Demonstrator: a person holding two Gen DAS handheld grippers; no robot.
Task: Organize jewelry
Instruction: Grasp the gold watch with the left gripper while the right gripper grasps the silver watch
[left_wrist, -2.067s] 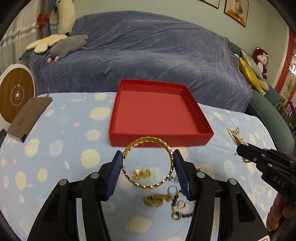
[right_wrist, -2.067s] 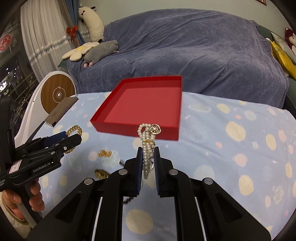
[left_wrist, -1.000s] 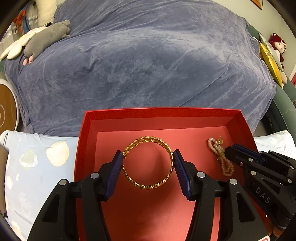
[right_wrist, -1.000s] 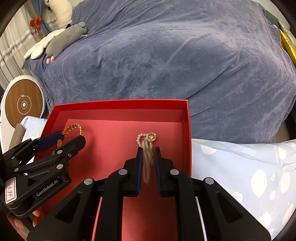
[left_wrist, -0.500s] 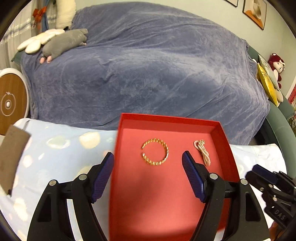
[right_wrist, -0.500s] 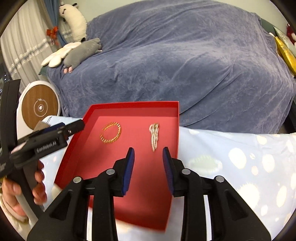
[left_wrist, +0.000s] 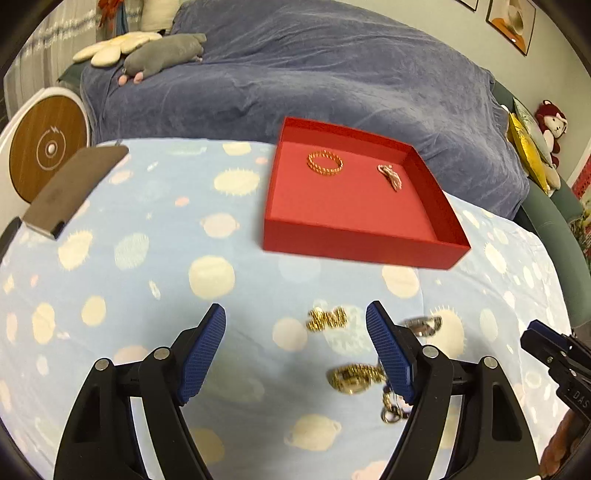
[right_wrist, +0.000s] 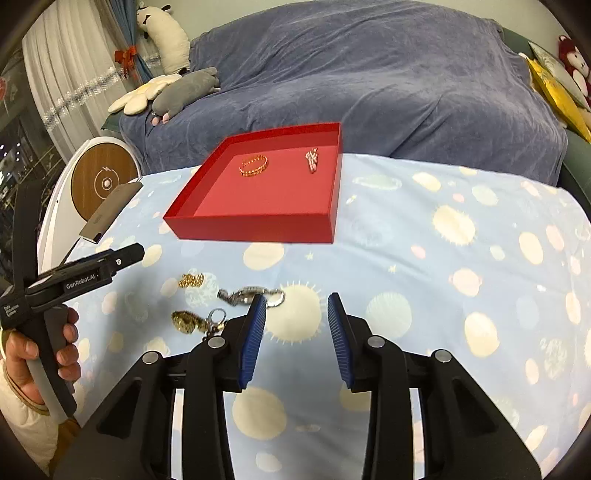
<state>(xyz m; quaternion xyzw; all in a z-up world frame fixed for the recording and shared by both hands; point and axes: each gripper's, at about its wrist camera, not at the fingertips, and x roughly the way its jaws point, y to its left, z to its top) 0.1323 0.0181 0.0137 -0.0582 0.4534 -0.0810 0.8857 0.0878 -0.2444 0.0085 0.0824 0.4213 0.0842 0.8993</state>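
A red tray (left_wrist: 354, 243) (right_wrist: 255, 229) sits on the blue dotted cloth. Inside it lie a gold bracelet (left_wrist: 325, 163) (right_wrist: 253, 165) and a pearl bracelet (left_wrist: 390, 176) (right_wrist: 311, 160). My left gripper (left_wrist: 297, 343) is open and empty, low over the cloth in front of the tray. A small gold chain (left_wrist: 328, 318) (right_wrist: 191, 280), a gold watch (left_wrist: 352, 377) (right_wrist: 184, 321), a silver watch (left_wrist: 423, 325) (right_wrist: 243, 295) and a keyring piece (left_wrist: 391, 410) (right_wrist: 216, 319) lie by its fingers. My right gripper (right_wrist: 295, 328) is open and empty, right of the pile.
A brown case (left_wrist: 70, 192) (right_wrist: 110, 212) lies at the cloth's left edge. A round white and wood device (left_wrist: 44, 151) (right_wrist: 105, 182) stands beyond it. A sofa under a blue-grey cover (left_wrist: 314, 74) sits behind the table. The cloth right of the tray is bare.
Both grippers have released the gold bracelet and the pearl bracelet into the red tray, opened, and pulled back toward the loose jewelry on the cloth.
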